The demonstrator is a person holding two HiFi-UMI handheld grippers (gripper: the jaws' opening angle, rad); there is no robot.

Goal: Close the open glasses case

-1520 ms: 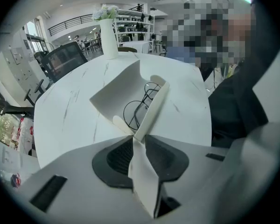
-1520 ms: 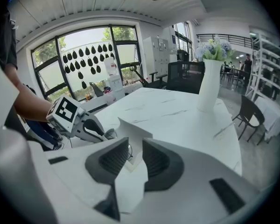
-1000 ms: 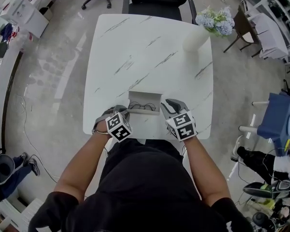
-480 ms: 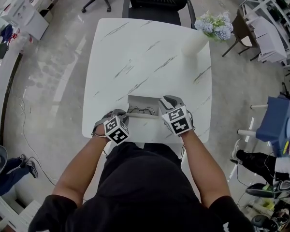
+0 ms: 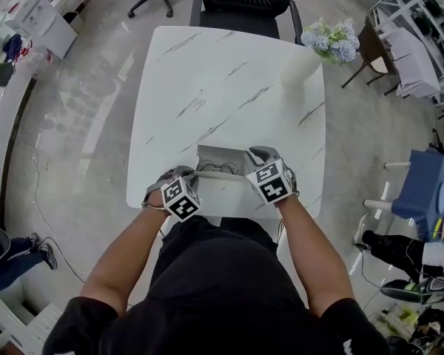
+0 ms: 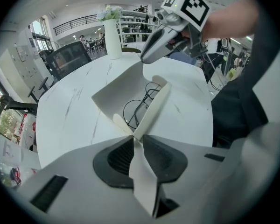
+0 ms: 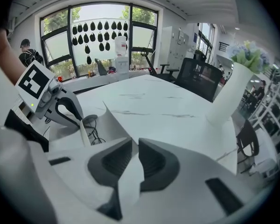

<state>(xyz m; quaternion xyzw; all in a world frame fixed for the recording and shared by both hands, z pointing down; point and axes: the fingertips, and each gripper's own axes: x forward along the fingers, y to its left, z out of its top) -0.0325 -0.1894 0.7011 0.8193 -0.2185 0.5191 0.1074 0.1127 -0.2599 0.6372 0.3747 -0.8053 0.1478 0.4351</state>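
White case (image 5: 222, 154) in L-gripper (image 6: 136, 143), R-gripper (image 7: 132, 158).

Head view: steeply down from above onto white marble-veined square table (image 5: 229, 80). Both gripper views: low, close, angled inward across open white glasses case (image 6: 114, 97), sharing tall white vase (image 7: 226, 94) beyond.

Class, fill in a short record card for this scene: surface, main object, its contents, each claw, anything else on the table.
Surface: white marbled table
Main object: glasses case, open
Contents: wire-frame glasses
Left claw: shut on a case flap
Right claw: shut on a case flap
Also: white vase of flowers, far corner
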